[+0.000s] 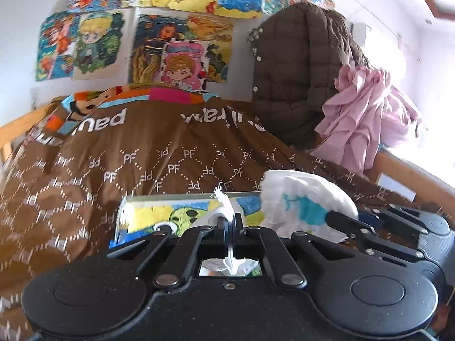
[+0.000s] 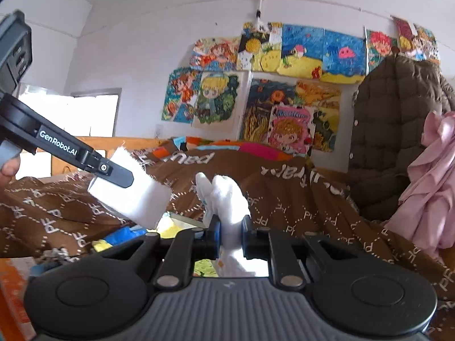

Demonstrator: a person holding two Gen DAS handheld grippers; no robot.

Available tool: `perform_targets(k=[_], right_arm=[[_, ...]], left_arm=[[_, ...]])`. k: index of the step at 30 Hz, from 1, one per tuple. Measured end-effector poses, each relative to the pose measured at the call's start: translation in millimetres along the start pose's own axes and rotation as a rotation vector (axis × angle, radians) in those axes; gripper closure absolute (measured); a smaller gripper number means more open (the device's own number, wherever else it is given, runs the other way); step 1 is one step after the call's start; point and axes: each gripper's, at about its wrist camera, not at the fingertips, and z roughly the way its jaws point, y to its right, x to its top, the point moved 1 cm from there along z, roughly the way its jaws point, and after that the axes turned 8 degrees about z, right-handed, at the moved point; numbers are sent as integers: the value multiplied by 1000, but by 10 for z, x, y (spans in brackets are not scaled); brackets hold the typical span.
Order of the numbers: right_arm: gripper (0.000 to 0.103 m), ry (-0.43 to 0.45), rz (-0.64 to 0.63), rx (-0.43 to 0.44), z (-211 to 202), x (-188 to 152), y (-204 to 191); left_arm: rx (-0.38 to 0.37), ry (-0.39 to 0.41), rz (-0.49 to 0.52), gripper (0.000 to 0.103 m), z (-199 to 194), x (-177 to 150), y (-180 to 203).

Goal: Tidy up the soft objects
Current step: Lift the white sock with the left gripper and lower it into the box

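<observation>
My left gripper (image 1: 229, 224) is shut on a thin white cloth (image 1: 226, 207) that pokes up between its jaws; in the right wrist view it (image 2: 125, 176) shows at left, clamping that folded white cloth (image 2: 133, 196). My right gripper (image 2: 229, 233) is shut on a white sock-like cloth (image 2: 227, 199) that stands up between its jaws. In the left wrist view the right gripper (image 1: 338, 217) reaches in from the right, holding a white cloth with a teal print (image 1: 304, 199). Both hover over a brown patterned blanket (image 1: 142, 164).
A colourful flat box or picture (image 1: 170, 216) lies on the blanket below the grippers. A brown quilted jacket (image 1: 298, 71) and a pink garment (image 1: 361, 113) hang at the right. Drawings (image 1: 170, 28) cover the wall. A wooden bed rail (image 1: 403, 170) runs on the right.
</observation>
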Motion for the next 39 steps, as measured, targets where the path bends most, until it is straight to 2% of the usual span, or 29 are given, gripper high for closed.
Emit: perform_targets(k=[3, 19, 28, 32, 39], right_arm=[[87, -41, 33, -18, 198, -33, 61], [87, -212, 103, -125, 682, -198, 358], [86, -268, 101, -139, 822, -276, 370], [86, -284, 117, -137, 849, -301, 388], [85, -318, 135, -131, 895, -344, 422]], left_arm=[[-9, -4, 29, 101, 229, 39, -21], [-89, -38, -44, 101, 1267, -247, -81], [-96, -75, -144, 101, 1586, -415, -199], [-93, -87, -160, 101, 1659, -474, -217], [-102, -153, -188, 101, 1772, -581, -213]])
